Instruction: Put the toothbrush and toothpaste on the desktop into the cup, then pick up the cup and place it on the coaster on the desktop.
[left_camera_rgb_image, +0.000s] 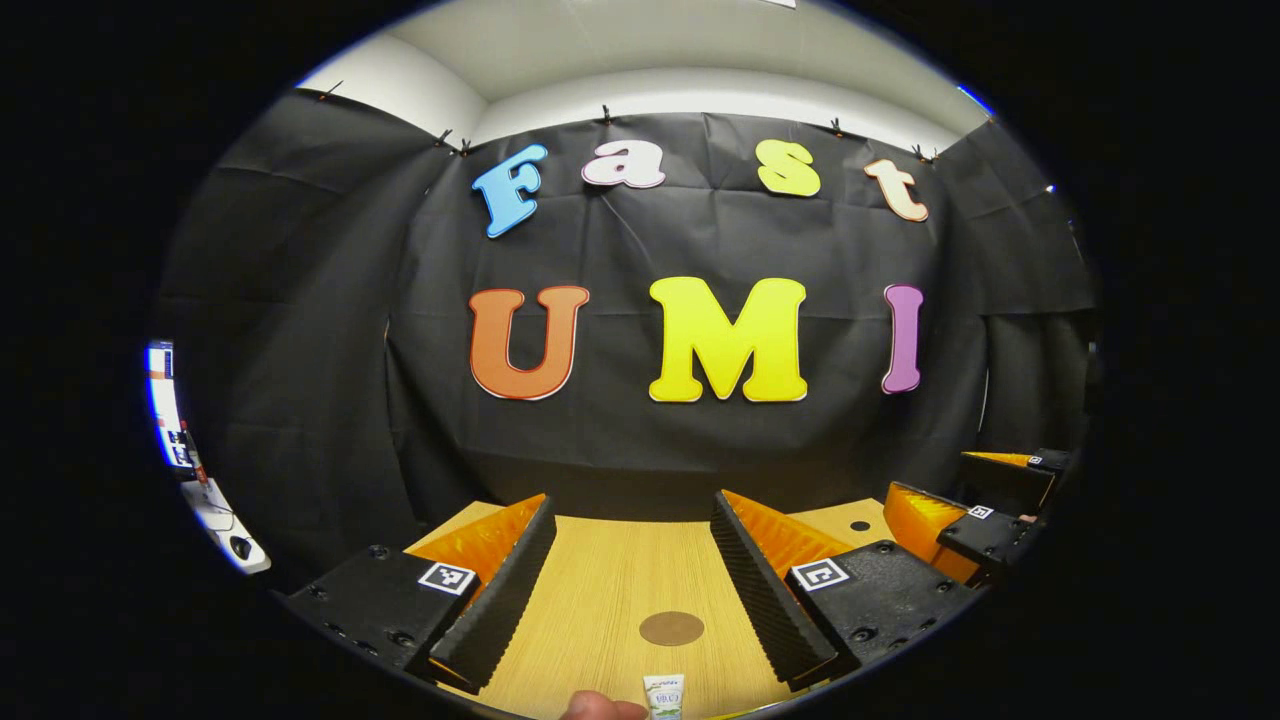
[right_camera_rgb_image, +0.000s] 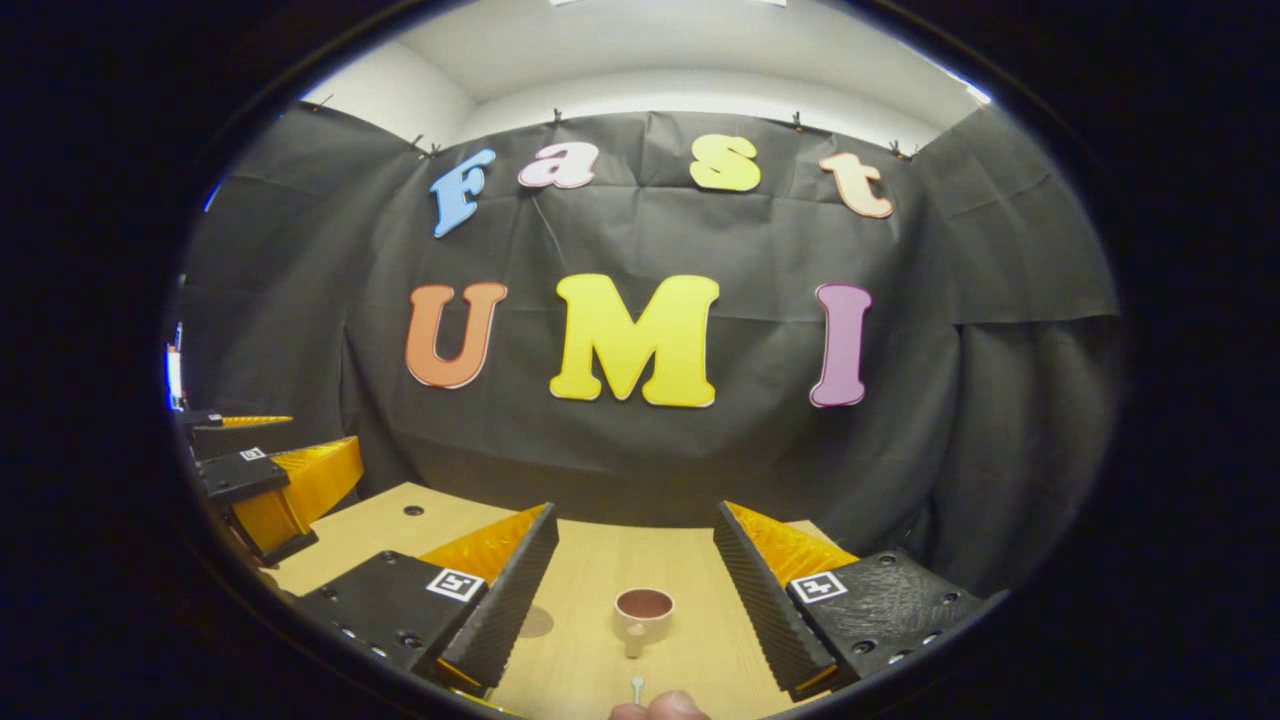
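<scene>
At the bottom edge of the left gripper view, a fingertip (left_camera_rgb_image: 600, 708) of the person and the upper end of the toothpaste tube (left_camera_rgb_image: 664, 697) show just beside each other on the wooden desktop (left_camera_rgb_image: 610, 590), the tube lying between the lines of the left gripper's (left_camera_rgb_image: 633, 590) two fingers and touched by neither; the rest of the tube is cut off by the edge. The left gripper stands wide open, its ribbed inner faces well apart and nothing held between them. A little farther along the desktop, between those spread fingers, lies the round brown coaster (left_camera_rgb_image: 671, 628), flat and bare. Farther off at the right, the right gripper (left_camera_rgb_image: 975, 525) appears beside the desktop's edge; from this angle its opening cannot be judged. At the bottom edge of the right gripper view, a fingertip (right_camera_rgb_image: 660, 708) shows again, with the small pale head of the toothbrush (right_camera_rgb_image: 637, 686) just above it on the desktop; the handle is out of sight. The right gripper (right_camera_rgb_image: 633, 590) is likewise spread wide, gripping nothing. Beyond the toothbrush head, between the open fingers, stands the cup (right_camera_rgb_image: 643, 612), upright, its mouth empty and its handle turned toward the camera. A brown patch, apparently the coaster (right_camera_rgb_image: 535, 622), shows near the cup, partly hidden behind one finger. At the far left of this view the left gripper (right_camera_rgb_image: 262, 478) hangs over the desktop's corner. Behind everything hangs the black cloth wall (right_camera_rgb_image: 640, 440).
</scene>
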